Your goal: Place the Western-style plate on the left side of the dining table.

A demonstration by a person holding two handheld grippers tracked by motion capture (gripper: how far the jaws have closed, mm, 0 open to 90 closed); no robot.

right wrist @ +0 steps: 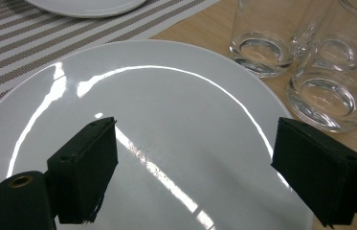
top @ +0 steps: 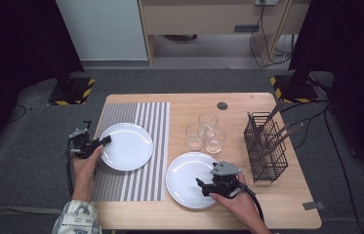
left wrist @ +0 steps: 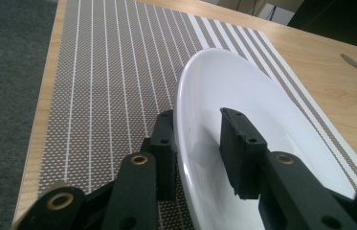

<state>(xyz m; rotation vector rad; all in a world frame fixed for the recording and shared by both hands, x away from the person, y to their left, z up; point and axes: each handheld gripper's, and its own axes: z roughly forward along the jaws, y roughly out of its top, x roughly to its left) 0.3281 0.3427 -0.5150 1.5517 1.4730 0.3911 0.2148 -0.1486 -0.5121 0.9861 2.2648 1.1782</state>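
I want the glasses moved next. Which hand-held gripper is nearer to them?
Right. The right hand-held gripper hovers over the plate just in front of the glasses; the left hand-held gripper straddles the rim of the other plate on the striped mat.

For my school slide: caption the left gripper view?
Left claw straddles the white plate's rim on a striped placemat.

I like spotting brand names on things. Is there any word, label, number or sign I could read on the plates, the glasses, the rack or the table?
None can be read: the two white plates, the three glasses, the wire rack and the striped mat bear no lettering.
The black-and-yellow hazard stripes on the stand bases are a warning pattern with no words.
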